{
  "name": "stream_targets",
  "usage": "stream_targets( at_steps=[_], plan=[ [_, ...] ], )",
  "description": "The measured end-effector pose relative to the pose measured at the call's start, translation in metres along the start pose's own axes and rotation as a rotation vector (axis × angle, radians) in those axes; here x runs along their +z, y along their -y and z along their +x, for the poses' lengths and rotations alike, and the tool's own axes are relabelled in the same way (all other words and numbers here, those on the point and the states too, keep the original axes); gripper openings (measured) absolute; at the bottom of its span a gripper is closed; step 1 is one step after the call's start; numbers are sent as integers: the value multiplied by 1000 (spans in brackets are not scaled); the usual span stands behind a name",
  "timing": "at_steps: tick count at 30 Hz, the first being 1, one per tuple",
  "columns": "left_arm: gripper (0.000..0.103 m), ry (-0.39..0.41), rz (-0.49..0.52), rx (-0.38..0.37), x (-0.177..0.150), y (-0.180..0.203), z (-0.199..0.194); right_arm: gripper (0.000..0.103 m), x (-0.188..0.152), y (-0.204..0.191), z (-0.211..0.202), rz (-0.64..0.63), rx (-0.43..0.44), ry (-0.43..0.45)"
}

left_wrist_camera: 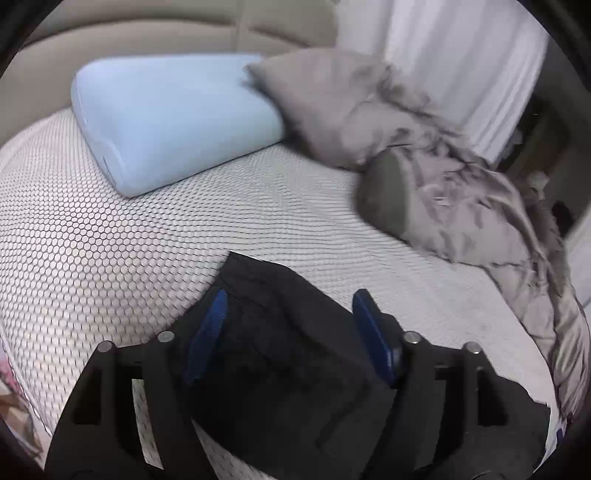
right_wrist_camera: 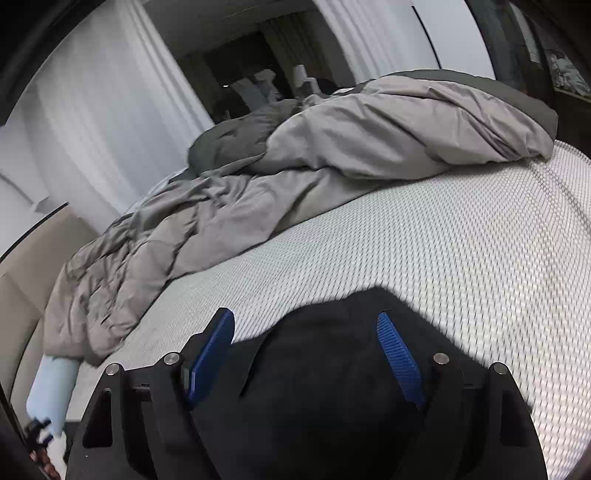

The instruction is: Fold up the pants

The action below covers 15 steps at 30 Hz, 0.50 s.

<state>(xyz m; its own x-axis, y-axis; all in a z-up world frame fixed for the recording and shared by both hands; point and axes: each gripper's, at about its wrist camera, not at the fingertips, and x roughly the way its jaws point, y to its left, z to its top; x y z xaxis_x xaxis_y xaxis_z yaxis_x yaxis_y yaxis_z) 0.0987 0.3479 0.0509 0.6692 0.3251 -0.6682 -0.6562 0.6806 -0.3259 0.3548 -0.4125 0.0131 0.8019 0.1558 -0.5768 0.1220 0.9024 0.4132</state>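
- Pants (left_wrist_camera: 280,354), black, lay on the bed (left_wrist_camera: 110,258), bunched directly under and between the fingers of both tools; a folded corner of the fabric pointed away from the camera in each wrist view.
- Left gripper (left_wrist_camera: 288,332) stood with its jaws apart, the two blue pads (left_wrist_camera: 207,336) spread wide with dark cloth filling the space between them; whether the pads touched the fabric could not be told.
- Right gripper (right_wrist_camera: 310,350) likewise had its jaws apart, one blue pad over the mattress cover at the cloth's edge, the other over the black fabric itself.
- Mattress cover was white with a fine honeycomb mesh pattern, and the pants lay on its near part.
- Pale blue pillow (left_wrist_camera: 173,122) rested at the head of the bed, well apart from the pants, against a beige padded headboard (left_wrist_camera: 147,33).
- Grey pillow (left_wrist_camera: 332,107) lay just beside the blue one, touching its corner.
- Rumpled grey duvet (right_wrist_camera: 295,162) was heaped along the far side of the bed, its darker underside showing in places.
- White curtains (right_wrist_camera: 96,122) hung behind the bed.
- Left-wrist view was slightly blurred around the duvet.
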Motion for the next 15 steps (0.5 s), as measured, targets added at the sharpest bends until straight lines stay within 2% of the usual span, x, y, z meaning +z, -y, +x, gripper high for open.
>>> stream_targets(
  at_steps=[3,7,10,15],
  plan=[
    [72,-1,86,-24,-32,36,-19,85,-17,-12,-7,-45,23,-59],
    [78,14,277,-60,-102,97,-39,91,-48,-25,-24,-131,55,-87],
    [82,37,397,-46,-142,131,-44,92,-74,-28,-31,-187,59,-135],
    [90,-22,468,-55,-193,164,-41,97,-107,-37,-33,-302,2,-165]
  ],
)
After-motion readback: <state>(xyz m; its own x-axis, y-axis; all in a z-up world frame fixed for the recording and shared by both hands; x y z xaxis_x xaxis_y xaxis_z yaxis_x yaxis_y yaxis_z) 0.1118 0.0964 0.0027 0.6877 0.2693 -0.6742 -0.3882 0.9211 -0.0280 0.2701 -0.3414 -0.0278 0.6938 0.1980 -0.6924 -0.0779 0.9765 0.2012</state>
